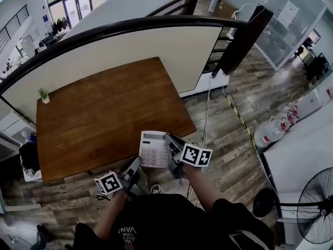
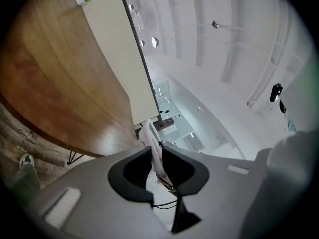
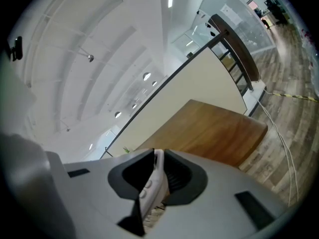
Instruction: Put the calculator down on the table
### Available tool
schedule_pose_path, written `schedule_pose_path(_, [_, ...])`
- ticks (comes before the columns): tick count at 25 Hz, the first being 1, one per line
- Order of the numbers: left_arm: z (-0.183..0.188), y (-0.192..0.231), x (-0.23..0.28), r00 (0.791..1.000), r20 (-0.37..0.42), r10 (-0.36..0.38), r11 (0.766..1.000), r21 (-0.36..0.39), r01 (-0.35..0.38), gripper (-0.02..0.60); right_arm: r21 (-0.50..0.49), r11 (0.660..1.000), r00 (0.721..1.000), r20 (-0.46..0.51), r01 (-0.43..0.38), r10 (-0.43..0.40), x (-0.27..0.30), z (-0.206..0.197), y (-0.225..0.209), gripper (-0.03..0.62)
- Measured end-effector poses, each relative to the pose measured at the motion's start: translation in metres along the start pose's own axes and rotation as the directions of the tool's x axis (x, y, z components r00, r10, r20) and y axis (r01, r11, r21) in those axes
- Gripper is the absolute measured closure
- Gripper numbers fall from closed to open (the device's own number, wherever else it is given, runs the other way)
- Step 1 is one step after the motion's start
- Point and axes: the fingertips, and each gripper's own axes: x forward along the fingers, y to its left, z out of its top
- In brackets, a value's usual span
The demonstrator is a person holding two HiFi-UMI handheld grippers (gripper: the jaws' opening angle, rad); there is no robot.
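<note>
A white calculator (image 1: pixel 154 149) hangs face up just off the near edge of the brown wooden table (image 1: pixel 104 113), by its front right corner, held from both sides. My left gripper (image 1: pixel 137 164) is shut on its lower left edge. My right gripper (image 1: pixel 169 148) is shut on its right edge. In the left gripper view the calculator (image 2: pixel 150 136) shows edge-on as a thin white strip pinched between the jaws of the left gripper (image 2: pixel 155 151). In the right gripper view the calculator (image 3: pixel 151 185) is clamped the same way in the right gripper (image 3: pixel 158 156), with its keys showing.
A small potted plant (image 1: pixel 43 94) stands at the table's far left corner. A cream partition with a dark rail (image 1: pixel 130 40) backs the table. Cables (image 1: pixel 208 113) run over the wood floor on the right. A fan (image 1: pixel 317 207) and water bottles (image 1: pixel 270 132) stand further right.
</note>
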Motion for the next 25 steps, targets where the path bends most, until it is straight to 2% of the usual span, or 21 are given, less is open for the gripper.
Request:
schedule_pose_path(8, [0.034, 0.024, 0.037, 0.999, -0.036, -0.002, 1.0, -0.01, 0.002, 0.508, 0.014, 1.0, 0.999, -0.021, 0.028, -0.028, 0.044, 0.026, -0.02, 0.54])
schedule_pose_path(11, [0.055, 0.035, 0.054, 0.998, -0.054, 0.012, 1.0, -0.009, -0.012, 0.508, 0.014, 0.999, 0.999, -0.024, 0.036, -0.036, 0.065, 0.042, -0.028, 0.54])
schedule_pose_path(16, [0.086, 0.051, 0.082, 0.998, -0.057, -0.005, 1.0, -0.017, 0.004, 0.508, 0.0, 0.999, 0.998, -0.043, 0.042, -0.042, 0.104, 0.065, -0.038, 0.54])
schedule_pose_path(25, [0.121, 0.098, 0.115, 0.997, -0.07, 0.033, 0.999, -0.03, -0.035, 0.508, -0.038, 0.997, 0.992, -0.101, 0.069, -0.072, 0.17, 0.09, -0.061, 0.54])
